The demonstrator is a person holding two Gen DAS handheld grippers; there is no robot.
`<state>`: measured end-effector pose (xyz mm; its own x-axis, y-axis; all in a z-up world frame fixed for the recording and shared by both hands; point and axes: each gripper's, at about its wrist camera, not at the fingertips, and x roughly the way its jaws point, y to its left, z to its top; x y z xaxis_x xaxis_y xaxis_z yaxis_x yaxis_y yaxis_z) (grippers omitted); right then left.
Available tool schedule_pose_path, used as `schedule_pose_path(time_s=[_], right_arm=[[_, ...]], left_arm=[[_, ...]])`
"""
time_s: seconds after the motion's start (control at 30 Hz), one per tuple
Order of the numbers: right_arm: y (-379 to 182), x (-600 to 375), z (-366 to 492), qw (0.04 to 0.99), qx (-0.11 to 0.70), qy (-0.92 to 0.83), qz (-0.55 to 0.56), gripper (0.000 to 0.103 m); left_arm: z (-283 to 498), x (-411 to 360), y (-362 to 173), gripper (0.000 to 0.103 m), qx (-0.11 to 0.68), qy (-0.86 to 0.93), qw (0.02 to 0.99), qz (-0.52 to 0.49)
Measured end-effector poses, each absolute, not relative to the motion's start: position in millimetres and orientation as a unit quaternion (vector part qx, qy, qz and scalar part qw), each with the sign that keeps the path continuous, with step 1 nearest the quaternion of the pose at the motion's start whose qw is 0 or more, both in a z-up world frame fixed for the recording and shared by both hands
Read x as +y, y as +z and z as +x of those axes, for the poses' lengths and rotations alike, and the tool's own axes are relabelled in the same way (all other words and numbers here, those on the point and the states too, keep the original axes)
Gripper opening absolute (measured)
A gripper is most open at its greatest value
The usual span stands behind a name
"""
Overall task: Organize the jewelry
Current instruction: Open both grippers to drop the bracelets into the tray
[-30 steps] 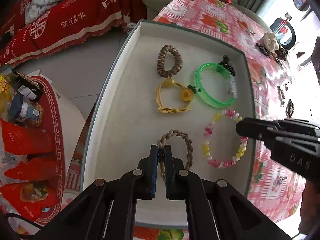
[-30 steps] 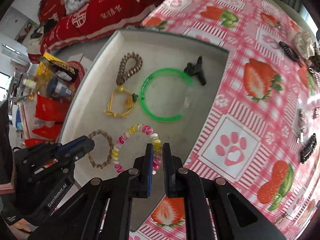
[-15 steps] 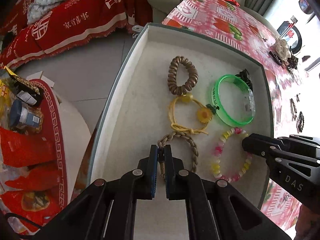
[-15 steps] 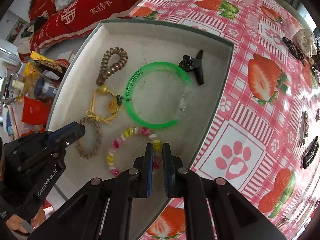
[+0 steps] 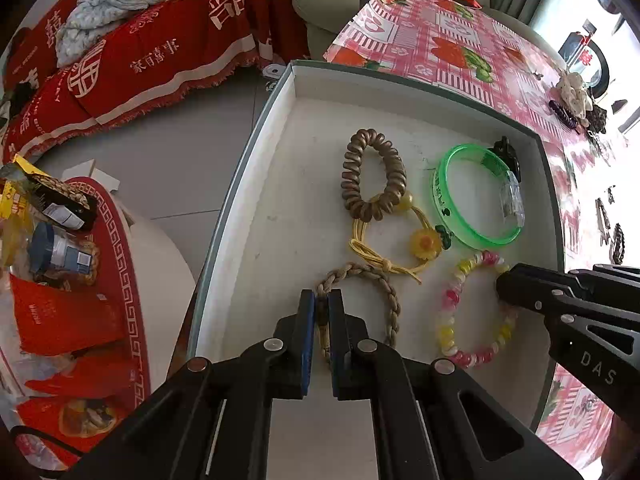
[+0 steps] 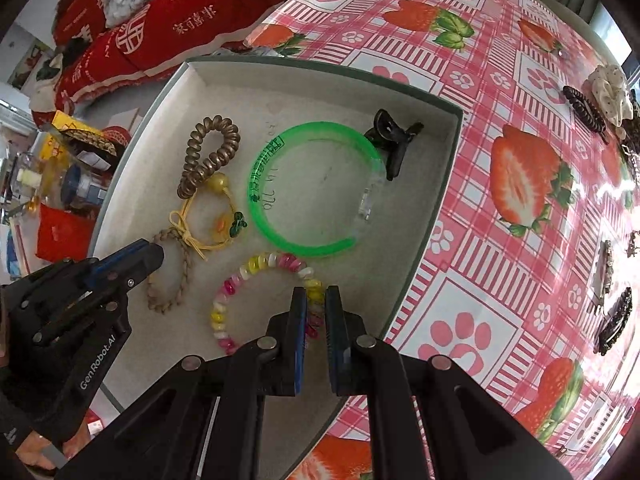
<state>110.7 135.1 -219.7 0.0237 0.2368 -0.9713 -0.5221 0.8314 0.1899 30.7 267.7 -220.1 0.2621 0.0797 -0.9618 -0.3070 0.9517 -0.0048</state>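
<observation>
Both tongs pinch a bracelet apiece, setting them down in the tray

Left gripper (image 5: 322,300) is clenched on the braided rope bracelet (image 5: 390,300) at 6 o'clock in the tray (image 5: 248,184); right gripper (image 6: 316,298) grasps the pink-and-yellow bead bracelet (image 6: 240,276) at 5 o'clock, apparently to keep both rings side by side, clear of the green bangle (image 6: 260,184).

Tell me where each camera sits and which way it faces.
Left wrist: on the left gripper, looking down along its fingers into the tray; jaws shut on the braided bracelet; right gripper enters from the right.
Right wrist: on the right gripper, facing the tray and strawberry tablecloth; jaws shut on the beaded bracelet.
Shared: green bangle, coil hair tie.
</observation>
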Motion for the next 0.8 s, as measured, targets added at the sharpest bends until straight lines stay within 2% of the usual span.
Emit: schedule_pose_path(time_s=[0.33, 0.4, 0.47, 0.53, 0.8], right_arm=[[-217, 134, 109, 0.706, 0.644, 0.275, -0.102, 0.011], [-212, 133, 109, 0.707, 0.643, 0.279, -0.096, 0.013], [-207, 133, 110, 0.707, 0.642, 0.284, -0.091, 0.025], [-199, 131, 111, 0.711, 0.637, 0.286, -0.083, 0.029], [-168, 114, 108, 0.731, 0.618, 0.286, -0.054, 0.029]], left_arm=[[27, 264, -212, 0.013, 0.595, 0.127, 0.789, -0.085], [26, 262, -210, 0.013, 0.594, 0.127, 0.790, -0.080], [26, 261, -208, 0.013, 0.594, 0.128, 0.791, -0.075], [25, 260, -207, 0.013, 0.593, 0.128, 0.791, -0.073], [23, 254, -204, 0.013, 0.596, 0.126, 0.791, -0.063]])
